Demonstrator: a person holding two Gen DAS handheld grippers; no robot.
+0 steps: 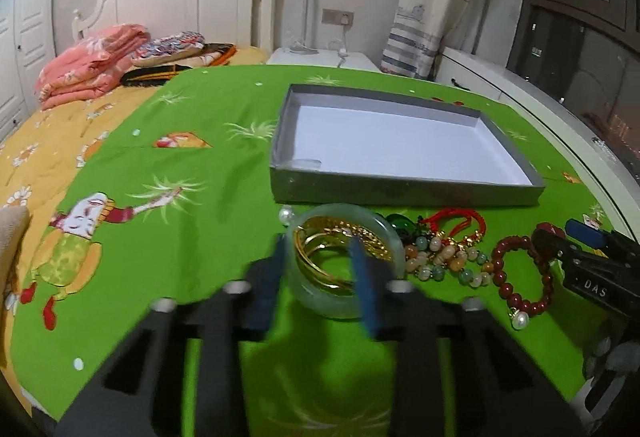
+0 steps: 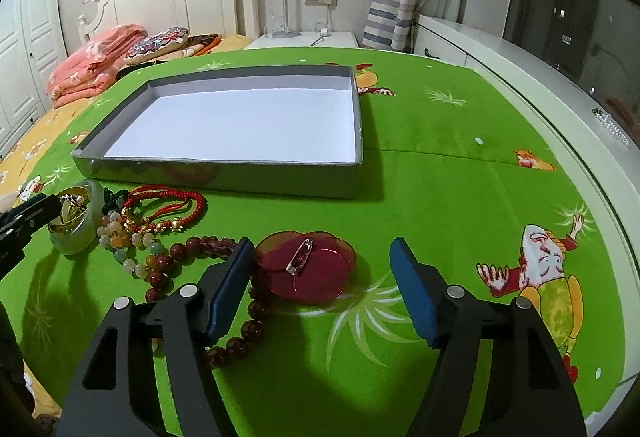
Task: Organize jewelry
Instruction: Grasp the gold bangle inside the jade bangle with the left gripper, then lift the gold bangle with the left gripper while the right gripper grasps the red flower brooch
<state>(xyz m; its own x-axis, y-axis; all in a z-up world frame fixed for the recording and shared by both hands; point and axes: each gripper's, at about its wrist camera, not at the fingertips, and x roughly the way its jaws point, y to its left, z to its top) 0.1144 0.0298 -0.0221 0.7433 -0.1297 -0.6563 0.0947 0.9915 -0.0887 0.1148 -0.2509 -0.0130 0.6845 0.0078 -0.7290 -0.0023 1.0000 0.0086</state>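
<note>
A pale jade bangle with gold bangles inside stands on the green cloth before a grey shallow box. My left gripper is shut on it, with one blue pad outside its left wall and the other inside the ring. In the right wrist view the bangle looks tilted in the left gripper. My right gripper is open around a dark red brooch with a pin, and its pads do not touch the brooch. Its left finger lies over a dark red bead bracelet.
A red cord bracelet, a pastel bead bracelet and a loose pearl lie between the bangle and the brooch. The box has a bare white floor. A bed with a pink blanket lies left, and a white ledge runs right.
</note>
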